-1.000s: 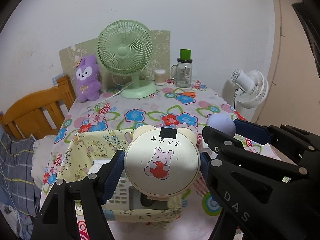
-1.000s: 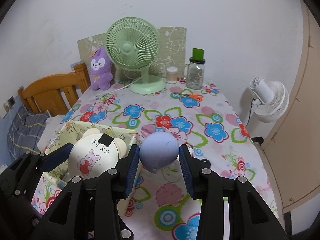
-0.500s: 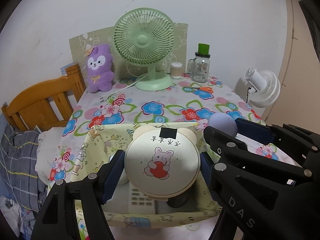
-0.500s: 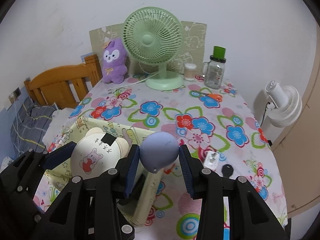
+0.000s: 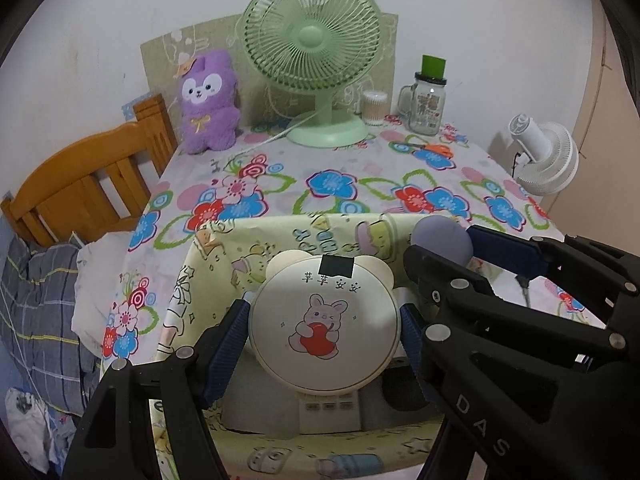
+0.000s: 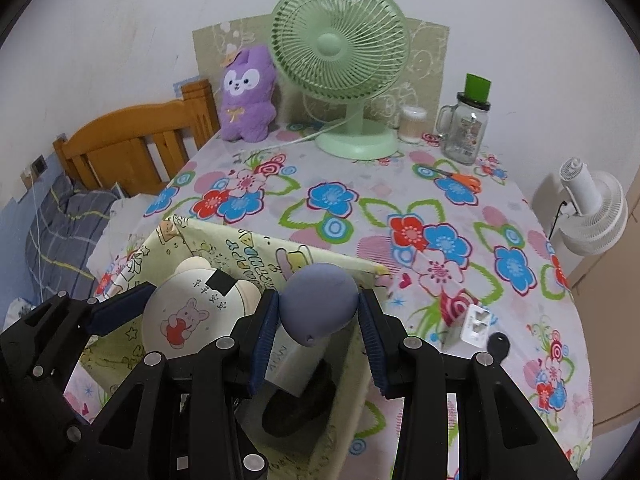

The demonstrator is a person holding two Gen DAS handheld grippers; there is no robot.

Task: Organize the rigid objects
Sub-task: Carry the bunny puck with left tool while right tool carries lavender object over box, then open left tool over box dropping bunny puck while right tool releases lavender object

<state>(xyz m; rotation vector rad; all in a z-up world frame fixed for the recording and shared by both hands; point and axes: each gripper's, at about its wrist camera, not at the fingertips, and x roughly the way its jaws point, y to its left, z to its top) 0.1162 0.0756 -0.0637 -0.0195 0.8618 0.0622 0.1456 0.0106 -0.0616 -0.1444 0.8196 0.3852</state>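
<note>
The left gripper clenches a round cream bear-eared case directly above the open yellow fabric bin. Beside it, the right gripper grasps a lavender egg-shaped object over the bin's right side, where a white remote lies below the left gripper.

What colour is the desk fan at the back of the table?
Pale green; the desk fan shows best in the right wrist view.

Dim, even indoor light with soft shadows; both fisheye views bend strongly toward black, vignetted corners, and far objects look slightly soft.
</note>
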